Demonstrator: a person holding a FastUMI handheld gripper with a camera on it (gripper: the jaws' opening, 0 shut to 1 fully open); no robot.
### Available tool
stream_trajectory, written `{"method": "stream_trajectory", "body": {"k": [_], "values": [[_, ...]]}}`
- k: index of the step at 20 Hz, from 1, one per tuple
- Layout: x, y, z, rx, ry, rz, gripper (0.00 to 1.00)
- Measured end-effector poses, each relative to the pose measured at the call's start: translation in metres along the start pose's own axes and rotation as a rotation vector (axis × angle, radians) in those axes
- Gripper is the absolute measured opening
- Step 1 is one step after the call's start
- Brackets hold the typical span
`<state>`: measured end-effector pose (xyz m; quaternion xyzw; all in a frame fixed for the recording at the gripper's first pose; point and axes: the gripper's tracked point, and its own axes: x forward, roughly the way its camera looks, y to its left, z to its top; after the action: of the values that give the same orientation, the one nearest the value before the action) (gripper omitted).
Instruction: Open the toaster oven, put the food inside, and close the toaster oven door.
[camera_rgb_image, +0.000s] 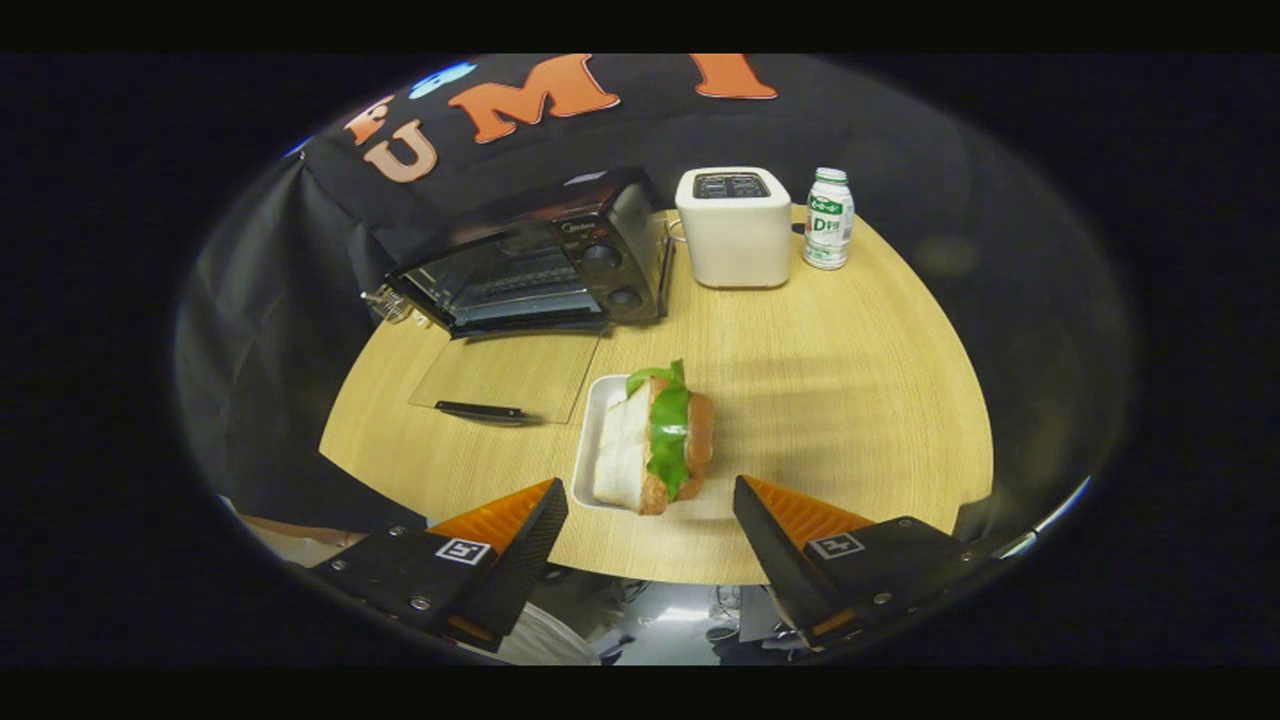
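Spread wide and empty, the gripper (650, 505) frames the sandwich (657, 438) on its tray (592, 420), while the toaster oven (535, 262) far left stands open to receive it.

Your bench (850, 400) is a rounded light wood top. On it: black toaster oven (540, 262) at the far left with its glass door (505, 378) dropped flat onto the wood, white pop-up toaster (735, 228) beside it, small bottle (829, 219) right of that, and a white tray (592, 440) carrying a sandwich (660, 440) near you.
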<state>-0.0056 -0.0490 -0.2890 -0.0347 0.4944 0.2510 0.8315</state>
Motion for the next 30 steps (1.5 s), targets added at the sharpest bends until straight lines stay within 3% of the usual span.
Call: {"method": "stream_trajectory", "body": {"k": [5, 10, 12, 13, 17, 25, 30], "values": [[0.032, -0.004, 0.014, 0.089, 0.07, 0.055, 0.97], [0.048, -0.006, 0.013, 0.174, 0.134, 0.092, 0.74], [0.051, -0.009, 0.011, 0.182, 0.153, 0.082, 0.61], [0.051, -0.009, 0.012, 0.188, 0.158, 0.086, 0.5], [0.047, -0.003, 0.01, 0.188, 0.165, 0.078, 0.34], [0.015, 0.014, 0.036, 0.159, 0.089, 0.033, 0.3], [-0.012, 0.023, 0.059, 0.223, -0.011, 0.036, 0.3]]}}
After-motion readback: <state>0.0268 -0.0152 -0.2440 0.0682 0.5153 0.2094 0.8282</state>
